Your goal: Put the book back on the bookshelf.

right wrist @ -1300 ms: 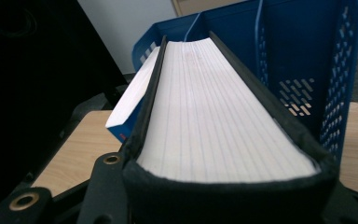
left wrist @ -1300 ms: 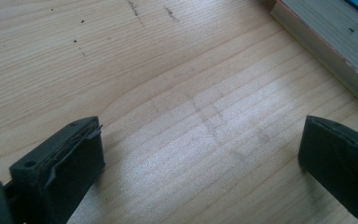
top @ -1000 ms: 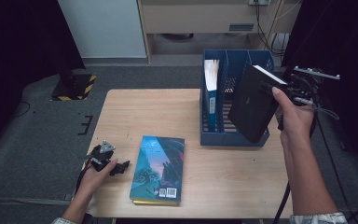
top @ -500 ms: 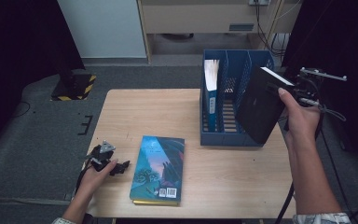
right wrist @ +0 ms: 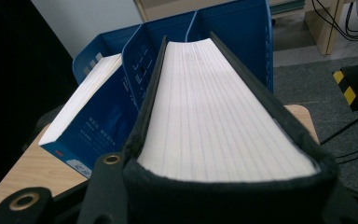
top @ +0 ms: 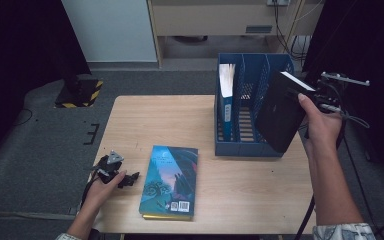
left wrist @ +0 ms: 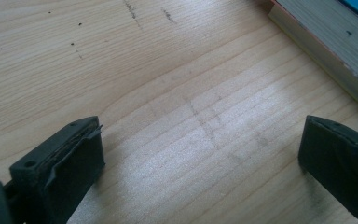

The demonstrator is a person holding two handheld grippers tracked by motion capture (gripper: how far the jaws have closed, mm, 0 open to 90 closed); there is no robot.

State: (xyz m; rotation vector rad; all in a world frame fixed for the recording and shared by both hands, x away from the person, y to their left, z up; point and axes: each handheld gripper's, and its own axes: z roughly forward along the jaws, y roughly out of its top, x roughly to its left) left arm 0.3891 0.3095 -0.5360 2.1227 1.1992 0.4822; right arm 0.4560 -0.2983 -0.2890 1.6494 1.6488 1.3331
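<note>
- My right tool (top: 314,98) is clamped on the black book (top: 280,112), which I hold in the air at the rack's (top: 252,146) right end, by the right edge of the desk (top: 170,120).
- In the high view the book is tilted: its long axis runs from the top corner, up and to the right by my hand, down and left to the bottom corner, which hangs at the rack's front right corner.
- In the right tool's view the white page edge (right wrist: 214,116) faces the camera and the book's length runs away from it toward the rack's slots.
- A blue book (top: 226,92) stands upright in the rack's left slot.
- My left tool (top: 114,170) rests on the desk near its left front edge, jaws wide with bare wood between them.
- The teal book (top: 171,180) lies flat just beside it, long axis running front to back.
</note>
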